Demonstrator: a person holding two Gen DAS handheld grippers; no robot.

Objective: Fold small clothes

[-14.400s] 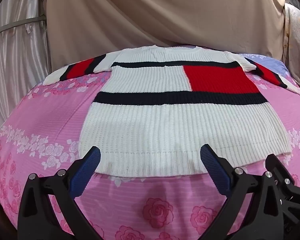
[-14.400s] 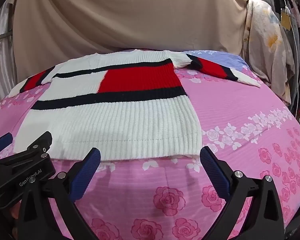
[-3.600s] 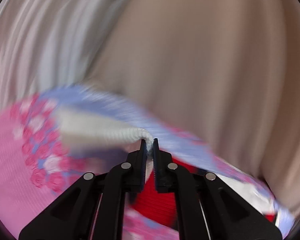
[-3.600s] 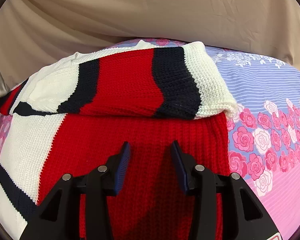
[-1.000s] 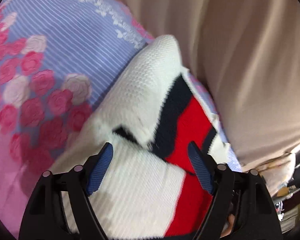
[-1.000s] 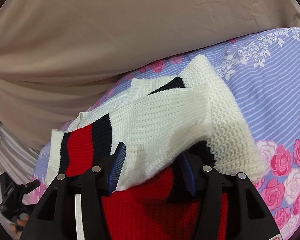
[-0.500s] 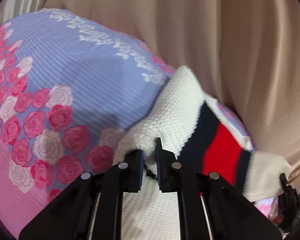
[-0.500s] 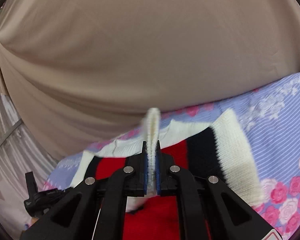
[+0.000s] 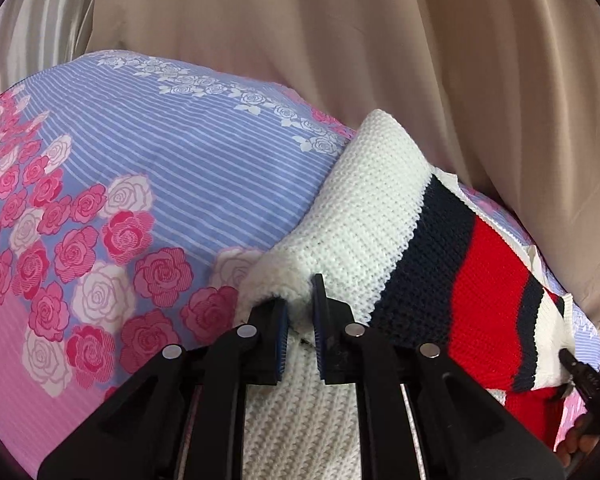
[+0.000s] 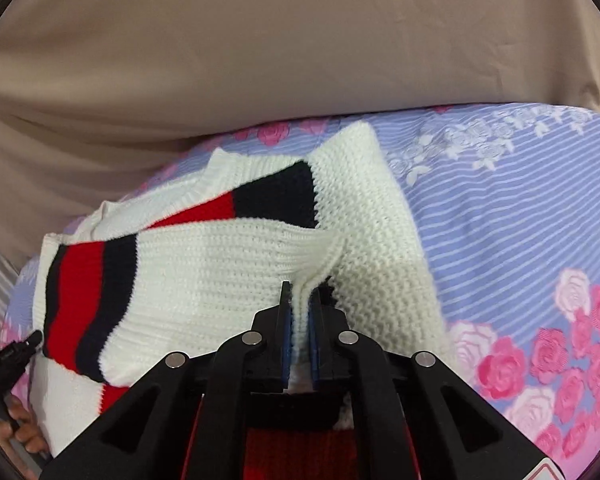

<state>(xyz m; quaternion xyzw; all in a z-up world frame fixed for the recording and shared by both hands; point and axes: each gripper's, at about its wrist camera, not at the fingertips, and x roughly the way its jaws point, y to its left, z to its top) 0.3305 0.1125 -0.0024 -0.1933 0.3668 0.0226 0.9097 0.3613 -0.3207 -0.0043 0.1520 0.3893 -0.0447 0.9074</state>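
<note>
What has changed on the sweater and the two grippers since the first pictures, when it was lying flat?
Both sleeves were folded inward across the sweater. The left gripper and the right gripper, open one second ago, have each shut on a white knit fold at the sweater's top corners. The sweater stays on the floral bedsheet, with the beige curtain behind.

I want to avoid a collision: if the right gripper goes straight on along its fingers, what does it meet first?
Probably the sweater itself: the right gripper is shut on a white fold, with more knit directly ahead, then the bedsheet.
</note>
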